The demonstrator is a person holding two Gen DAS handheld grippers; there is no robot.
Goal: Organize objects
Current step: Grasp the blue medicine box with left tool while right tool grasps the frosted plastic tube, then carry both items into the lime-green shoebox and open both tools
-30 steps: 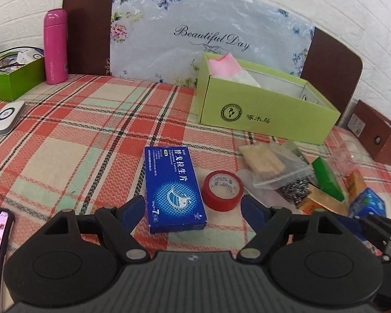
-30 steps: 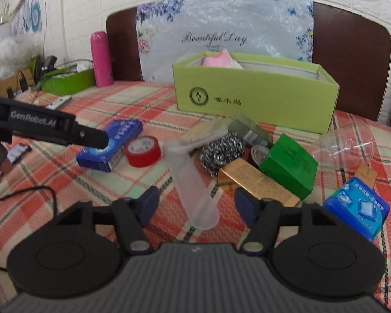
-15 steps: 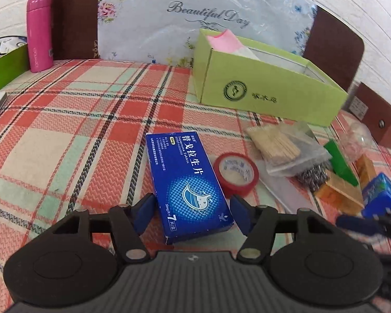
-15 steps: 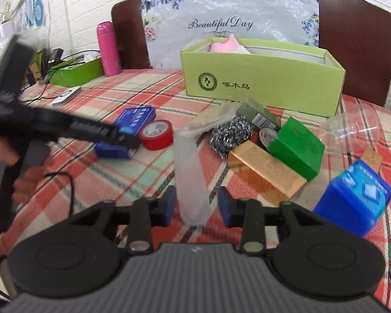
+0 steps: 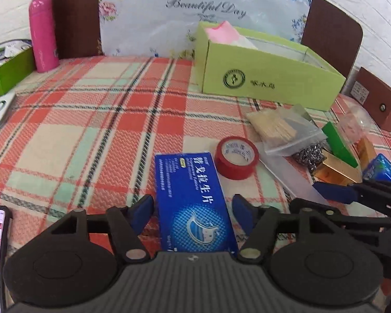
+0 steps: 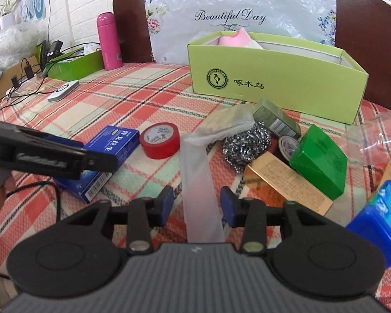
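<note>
Left gripper [image 5: 193, 206] low and level, fingers apart, nothing pinched; right gripper [image 6: 196, 204] low just beside it, fingers likewise apart with gaps either side.

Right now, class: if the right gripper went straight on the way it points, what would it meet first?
The right gripper would meet the frosted plastic tube lying between its open jaws; the steel scourer probably sits to the right of that line.
</note>
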